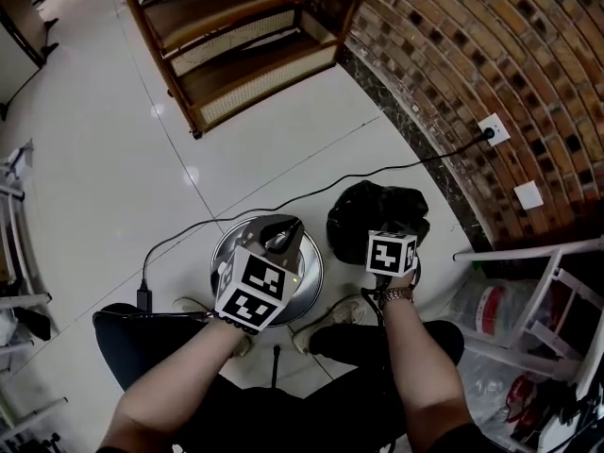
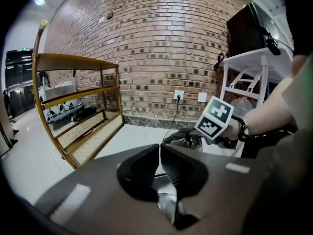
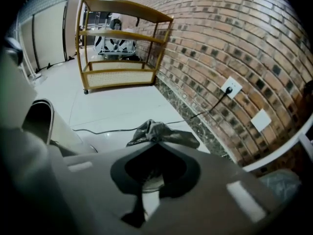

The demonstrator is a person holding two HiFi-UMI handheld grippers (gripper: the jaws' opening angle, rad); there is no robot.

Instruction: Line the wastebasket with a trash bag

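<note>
My right gripper (image 3: 154, 142) pinches the crumpled black plastic trash bag (image 3: 161, 132); left gripper (image 2: 159, 148) clenched shut over round steel wastebasket (image 1: 316, 274)

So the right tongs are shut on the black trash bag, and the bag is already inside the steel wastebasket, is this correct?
Not quite. The trash bag is not inside the wastebasket; the head view shows it outside, bunched up beside it. The right tongs are indeed shut on it.
</note>
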